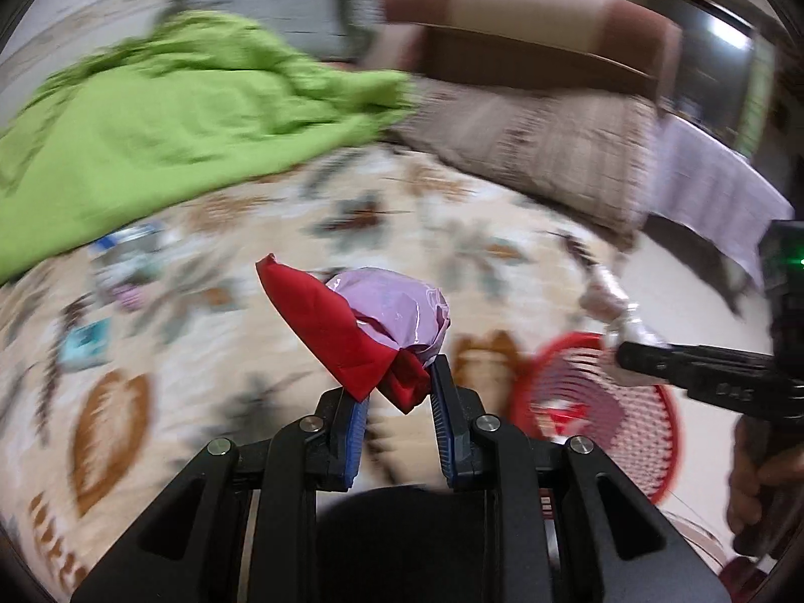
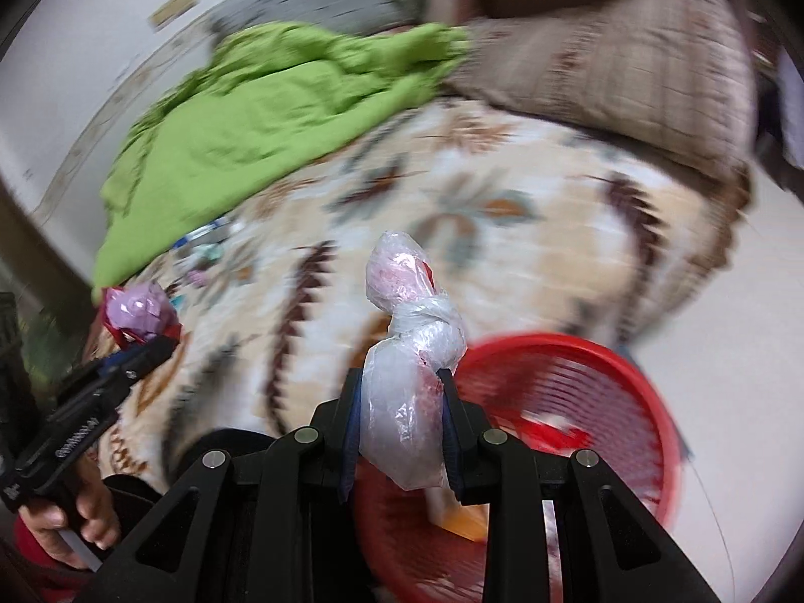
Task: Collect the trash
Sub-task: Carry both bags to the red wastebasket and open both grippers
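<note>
My left gripper (image 1: 397,382) is shut on a crumpled red and pink wrapper (image 1: 382,311), held up over the patterned bedspread (image 1: 281,231). My right gripper (image 2: 399,377) is shut on a knotted clear plastic bag (image 2: 407,402) with pink stains inside. Just right of and below both grippers stands a red mesh basket (image 2: 553,339), with a red scrap and an orange piece in it. The left wrist view shows the right gripper (image 1: 623,352) and its plastic bag (image 1: 613,301) above the basket's rim (image 1: 568,339). In the right wrist view the left gripper (image 2: 145,346) with its wrapper (image 2: 135,311) is at the left.
A green blanket (image 1: 166,115) is bunched at the back left and a brown pillow (image 1: 542,151) lies at the back right. Small packets (image 1: 130,251) and a teal packet (image 1: 85,346) lie on the bedspread at left. Pale floor (image 2: 743,301) lies right of the bed.
</note>
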The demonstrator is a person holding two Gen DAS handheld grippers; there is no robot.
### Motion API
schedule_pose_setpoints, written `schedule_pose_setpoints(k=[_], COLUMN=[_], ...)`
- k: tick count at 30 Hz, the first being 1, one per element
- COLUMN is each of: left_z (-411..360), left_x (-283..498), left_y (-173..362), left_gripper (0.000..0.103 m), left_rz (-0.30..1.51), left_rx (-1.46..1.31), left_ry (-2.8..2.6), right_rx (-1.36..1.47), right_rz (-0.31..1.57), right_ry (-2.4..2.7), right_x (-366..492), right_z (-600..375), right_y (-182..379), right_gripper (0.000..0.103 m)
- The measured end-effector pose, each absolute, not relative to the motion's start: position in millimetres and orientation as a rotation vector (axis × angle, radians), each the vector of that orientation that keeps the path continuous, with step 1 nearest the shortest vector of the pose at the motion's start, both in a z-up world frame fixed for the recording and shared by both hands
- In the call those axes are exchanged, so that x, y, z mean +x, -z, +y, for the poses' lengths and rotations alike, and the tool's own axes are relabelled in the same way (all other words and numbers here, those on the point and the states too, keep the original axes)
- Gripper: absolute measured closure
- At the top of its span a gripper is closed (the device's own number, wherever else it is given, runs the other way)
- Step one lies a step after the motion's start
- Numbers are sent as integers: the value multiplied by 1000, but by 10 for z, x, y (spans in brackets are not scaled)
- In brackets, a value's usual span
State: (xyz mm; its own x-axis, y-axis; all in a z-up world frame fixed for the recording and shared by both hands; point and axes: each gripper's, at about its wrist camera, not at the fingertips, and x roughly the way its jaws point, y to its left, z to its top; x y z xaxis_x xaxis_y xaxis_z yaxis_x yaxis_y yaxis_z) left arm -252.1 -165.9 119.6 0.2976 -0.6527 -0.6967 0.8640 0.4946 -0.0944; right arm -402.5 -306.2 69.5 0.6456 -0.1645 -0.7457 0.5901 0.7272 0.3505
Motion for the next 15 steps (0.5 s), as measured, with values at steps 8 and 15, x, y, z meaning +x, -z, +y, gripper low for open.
schedule_pose_setpoints(k=[8, 15], left_z=[-2434, -2496], left_x=[-3059, -3078], left_y=[-1018, -926], left_gripper=[74, 49], left_rz=[898, 921], left_rx=[402, 425], left_ry=[1311, 1303], right_rx=[728, 736], right_rz=[767, 755], right_ry=[556, 575], right_x=[-4611, -4648], right_z=[-3325, -3372], right_y=[-484, -459], right_gripper=[68, 52])
